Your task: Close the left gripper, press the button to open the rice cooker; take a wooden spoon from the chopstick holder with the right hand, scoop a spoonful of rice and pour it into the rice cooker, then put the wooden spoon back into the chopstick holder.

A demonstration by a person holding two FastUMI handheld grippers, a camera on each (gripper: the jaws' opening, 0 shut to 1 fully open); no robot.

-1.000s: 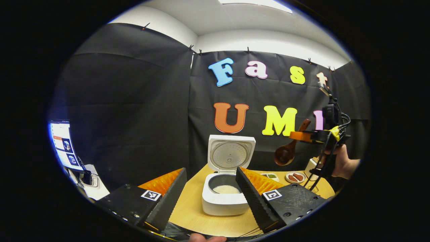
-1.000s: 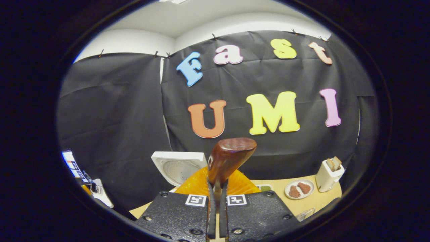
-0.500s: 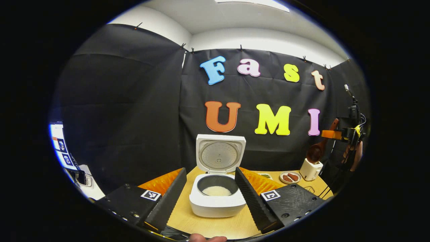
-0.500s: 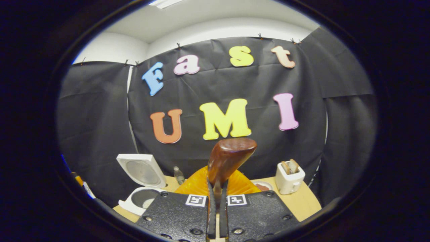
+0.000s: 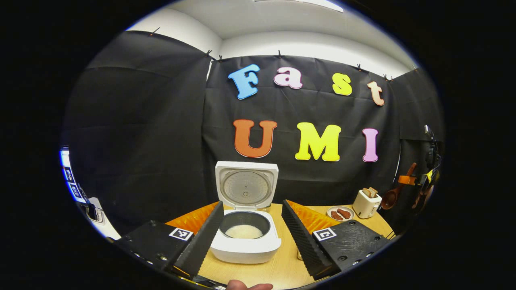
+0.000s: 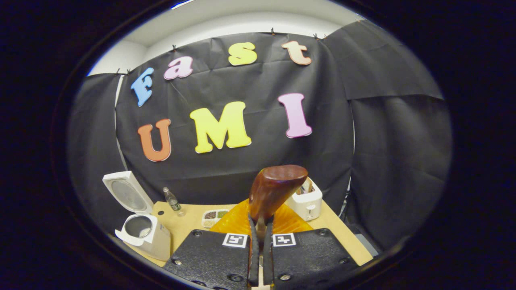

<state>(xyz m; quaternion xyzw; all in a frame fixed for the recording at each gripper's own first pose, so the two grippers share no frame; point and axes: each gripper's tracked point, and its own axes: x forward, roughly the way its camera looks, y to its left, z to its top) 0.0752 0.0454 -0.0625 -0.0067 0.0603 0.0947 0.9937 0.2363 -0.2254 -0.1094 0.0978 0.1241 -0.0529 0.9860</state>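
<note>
We see a white rice cooker (image 5: 245,245) with a dark grey inner pot holding white rice (image 5: 243,231), its raised lid (image 5: 246,186) lined in silvery grey. The wooden spoon (image 6: 274,190) is glossy reddish brown. The table (image 5: 282,266) is pale wood with a fine grain. A cream-white toaster (image 5: 366,203) stands beside a white plate (image 5: 338,214) of reddish-brown pieces.

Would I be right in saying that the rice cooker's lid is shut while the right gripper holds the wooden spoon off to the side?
Not quite: the rice cooker has its lid standing open, with rice showing in the pot, as the left gripper view shows. The rest holds: the right gripper is clamped on the wooden spoon, away from the cooker.
</note>
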